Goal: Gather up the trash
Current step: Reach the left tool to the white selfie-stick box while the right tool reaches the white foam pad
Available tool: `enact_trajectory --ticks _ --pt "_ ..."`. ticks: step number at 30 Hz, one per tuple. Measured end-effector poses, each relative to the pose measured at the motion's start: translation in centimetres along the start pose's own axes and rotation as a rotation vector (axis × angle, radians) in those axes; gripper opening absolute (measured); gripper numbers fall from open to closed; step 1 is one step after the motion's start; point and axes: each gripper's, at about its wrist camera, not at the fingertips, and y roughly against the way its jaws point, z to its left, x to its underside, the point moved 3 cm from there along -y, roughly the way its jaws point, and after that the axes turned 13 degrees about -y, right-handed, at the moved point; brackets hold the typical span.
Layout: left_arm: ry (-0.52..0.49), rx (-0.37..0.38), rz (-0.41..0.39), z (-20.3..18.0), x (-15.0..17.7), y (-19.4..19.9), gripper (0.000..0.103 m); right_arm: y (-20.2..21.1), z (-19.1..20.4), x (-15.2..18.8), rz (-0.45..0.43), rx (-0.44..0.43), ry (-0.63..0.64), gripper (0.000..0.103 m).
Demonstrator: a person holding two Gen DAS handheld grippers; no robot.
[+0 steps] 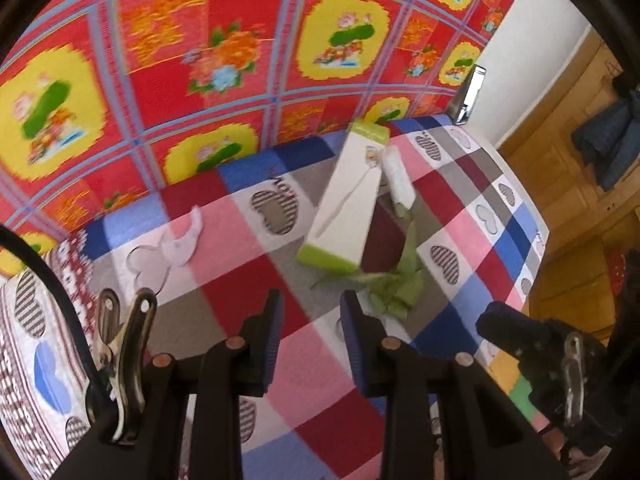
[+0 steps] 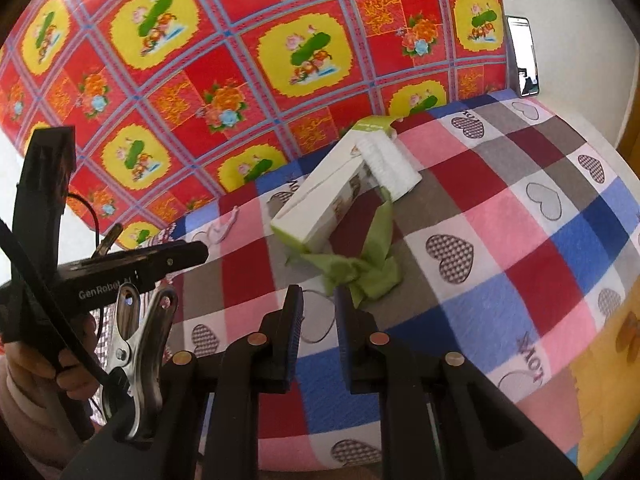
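A long white box with green ends (image 1: 348, 200) (image 2: 320, 200) lies on the checked blanket (image 1: 248, 248) (image 2: 500, 216). A white wad (image 1: 398, 176) (image 2: 390, 168) rests against its far end. Crumpled green paper (image 1: 396, 284) (image 2: 368, 268) lies just in front of the box. Farther left sits a small pinkish-white scrap (image 1: 182, 240) (image 2: 224, 228). My left gripper (image 1: 312, 304) hovers over the blanket short of the green paper, open with nothing between its fingers. Also open and empty, my right gripper (image 2: 320, 296) has its right fingertip close beside the green paper.
A red floral cloth (image 1: 208, 60) (image 2: 248, 80) covers the wall behind the bed. A phone (image 1: 470, 96) (image 2: 524, 56) leans on the white wall at the far corner. A wooden door (image 1: 580, 184) stands to the right. A thin thread (image 2: 320, 332) lies on the blanket.
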Motion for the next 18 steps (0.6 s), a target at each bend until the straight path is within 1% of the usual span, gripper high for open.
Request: enact_trajectory --ticks 2,4,6,7,13,18 --pt "-0.028 -0.002 0.002 -0.6 -1.0 -0.5 0.030 -0.1 -0.3 -0.7 -0.002 0.002 0.010 0.017" --pt "-0.051 -0.005 0.004 -1.1 -1.9 -1.0 0.033 -0.2 -0.7 -1.4 -0.002 0.003 0.012 0.018" --pt "-0.066 -0.001 0.001 -1.5 -2.7 -1.4 0.035 -0.5 -1.3 -2.3 0.004 0.001 0.011 0.023" --pt "-0.073 -0.003 0.003 -1.8 -3.2 -1.8 0.035 -0.6 -1.5 -2.6 0.007 0.002 0.015 0.023" --pt "-0.079 0.011 0.029 -2.9 -5.1 -4.2 0.039 -1.9 -3.4 -5.1 0.043 -0.006 0.046 0.023" --pt "-0.090 -0.005 0.069 -3.7 -6.5 -6.7 0.040 -3.1 -5.0 -6.9 0.072 -0.029 0.062 0.024"
